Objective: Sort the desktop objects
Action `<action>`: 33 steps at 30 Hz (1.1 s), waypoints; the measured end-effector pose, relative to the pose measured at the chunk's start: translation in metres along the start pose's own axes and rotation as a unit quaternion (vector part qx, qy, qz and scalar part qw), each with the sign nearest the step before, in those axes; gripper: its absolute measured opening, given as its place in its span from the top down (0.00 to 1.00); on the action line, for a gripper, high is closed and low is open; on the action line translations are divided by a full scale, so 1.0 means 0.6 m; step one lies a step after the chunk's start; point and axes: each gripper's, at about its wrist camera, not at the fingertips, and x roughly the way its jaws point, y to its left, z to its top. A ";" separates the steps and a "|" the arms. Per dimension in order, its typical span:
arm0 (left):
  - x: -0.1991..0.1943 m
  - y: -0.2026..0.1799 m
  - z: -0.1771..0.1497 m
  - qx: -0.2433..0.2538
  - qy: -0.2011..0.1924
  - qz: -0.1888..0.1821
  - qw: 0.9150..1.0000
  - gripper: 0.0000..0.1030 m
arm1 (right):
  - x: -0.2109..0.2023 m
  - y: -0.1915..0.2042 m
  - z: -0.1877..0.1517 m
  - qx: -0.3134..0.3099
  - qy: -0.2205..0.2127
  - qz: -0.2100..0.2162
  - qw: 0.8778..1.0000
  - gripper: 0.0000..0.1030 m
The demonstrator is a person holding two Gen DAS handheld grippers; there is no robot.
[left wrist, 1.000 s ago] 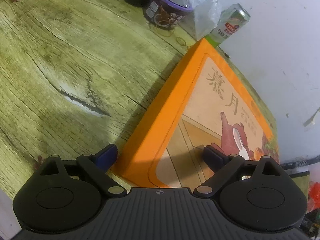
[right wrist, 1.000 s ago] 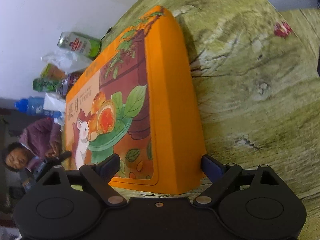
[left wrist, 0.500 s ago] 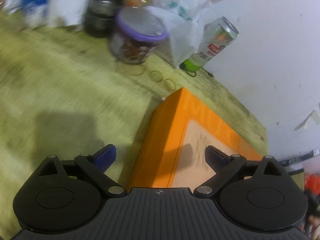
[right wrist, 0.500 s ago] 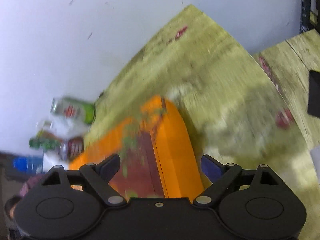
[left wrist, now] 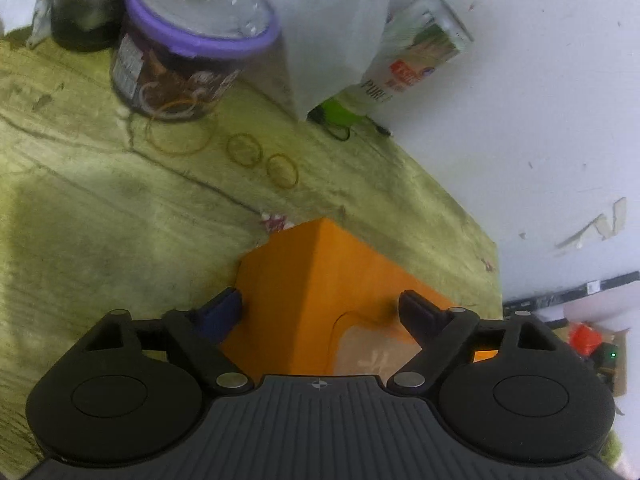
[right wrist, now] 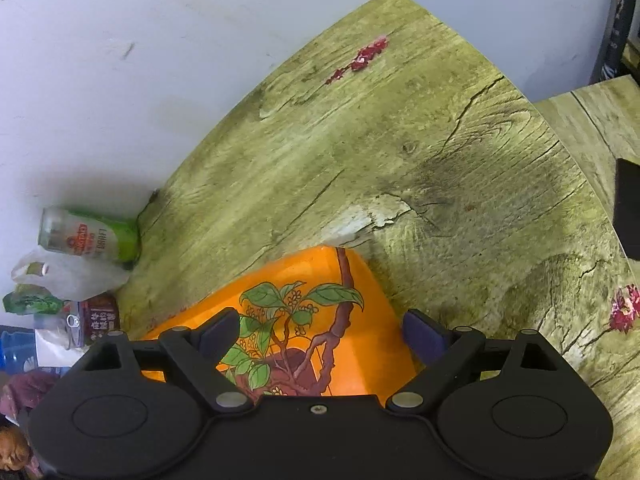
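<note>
Orange box (left wrist: 320, 280) corner betw closing, maybe touching jaws.

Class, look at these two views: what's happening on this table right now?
A person holds a gripper in each hand over opposite corners of an orange box lying on the table. The left gripper straddles one corner, its jaws closing. The right gripper stands open over the other. A jar, can and rubber bands sit by the wall.
</note>
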 end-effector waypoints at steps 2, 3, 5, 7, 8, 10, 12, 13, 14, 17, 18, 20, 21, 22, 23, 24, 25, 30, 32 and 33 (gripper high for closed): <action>0.000 -0.006 0.001 -0.001 0.000 0.002 1.000 0.16 | -0.002 0.002 -0.001 -0.003 -0.003 -0.008 1.000 0.14; 0.000 -0.008 0.003 -0.003 0.001 0.002 1.000 0.16 | -0.003 0.000 -0.001 -0.006 -0.005 -0.012 1.000 0.14; -0.004 -0.009 0.006 -0.008 0.001 -0.001 1.000 0.16 | -0.008 0.010 -0.004 -0.012 -0.009 -0.022 1.000 0.14; -0.011 -0.006 0.009 -0.019 -0.002 -0.009 1.000 0.16 | -0.012 0.020 -0.006 -0.017 -0.014 -0.029 0.999 0.14; -0.015 -0.004 0.010 -0.026 -0.003 -0.013 1.000 0.16 | -0.014 0.025 -0.006 -0.020 -0.017 -0.031 0.999 0.14; -0.019 -0.001 0.011 -0.033 -0.002 -0.017 0.999 0.16 | -0.017 0.037 -0.007 -0.030 -0.022 -0.035 0.999 0.14; -0.020 0.002 0.011 -0.032 0.000 -0.017 0.999 0.16 | -0.016 0.047 -0.006 -0.041 -0.024 -0.041 0.998 0.14; -0.020 0.003 0.011 -0.030 0.000 -0.017 0.999 0.16 | -0.014 0.050 -0.005 -0.045 -0.024 -0.046 0.998 0.14; -0.019 0.004 0.011 -0.026 -0.001 -0.017 1.000 0.17 | -0.012 0.053 -0.005 -0.049 -0.023 -0.051 0.997 0.14; -0.015 0.003 0.013 -0.021 -0.001 -0.016 1.000 0.17 | -0.003 0.058 -0.005 -0.056 -0.021 -0.067 0.996 0.14; -0.014 0.003 0.014 -0.020 -0.001 -0.015 1.000 0.17 | -0.003 0.057 -0.005 -0.054 -0.021 -0.068 0.996 0.14; -0.014 -0.001 0.017 -0.013 -0.002 -0.013 1.000 0.17 | -0.004 0.056 -0.006 -0.050 -0.022 -0.068 0.996 0.14; -0.014 -0.004 0.018 -0.009 -0.003 -0.012 1.000 0.18 | -0.005 0.056 -0.007 -0.048 -0.022 -0.071 0.996 0.14; -0.015 -0.007 0.020 -0.005 -0.004 -0.011 1.000 0.18 | -0.008 0.057 -0.008 -0.046 -0.021 -0.074 0.996 0.14; -0.018 -0.011 0.021 0.000 -0.006 -0.010 1.000 0.18 | -0.010 0.058 -0.010 -0.044 -0.021 -0.077 0.996 0.14; -0.021 -0.015 0.023 0.006 -0.008 -0.011 1.000 0.19 | -0.012 0.059 -0.011 -0.043 -0.021 -0.080 0.996 0.15; -0.023 -0.019 0.024 0.011 -0.009 -0.012 1.000 0.19 | -0.015 0.059 -0.012 -0.041 -0.021 -0.081 0.996 0.15; -0.025 -0.029 0.029 0.032 -0.005 -0.010 0.999 0.19 | -0.022 0.067 -0.016 -0.041 -0.021 -0.094 0.994 0.16; -0.024 -0.032 0.031 0.040 -0.006 -0.010 0.999 0.19 | -0.021 0.072 -0.016 -0.046 -0.020 -0.102 0.994 0.16; -0.024 -0.033 0.032 0.046 -0.006 -0.010 0.999 0.19 | -0.020 0.074 -0.016 -0.048 -0.020 -0.105 0.993 0.16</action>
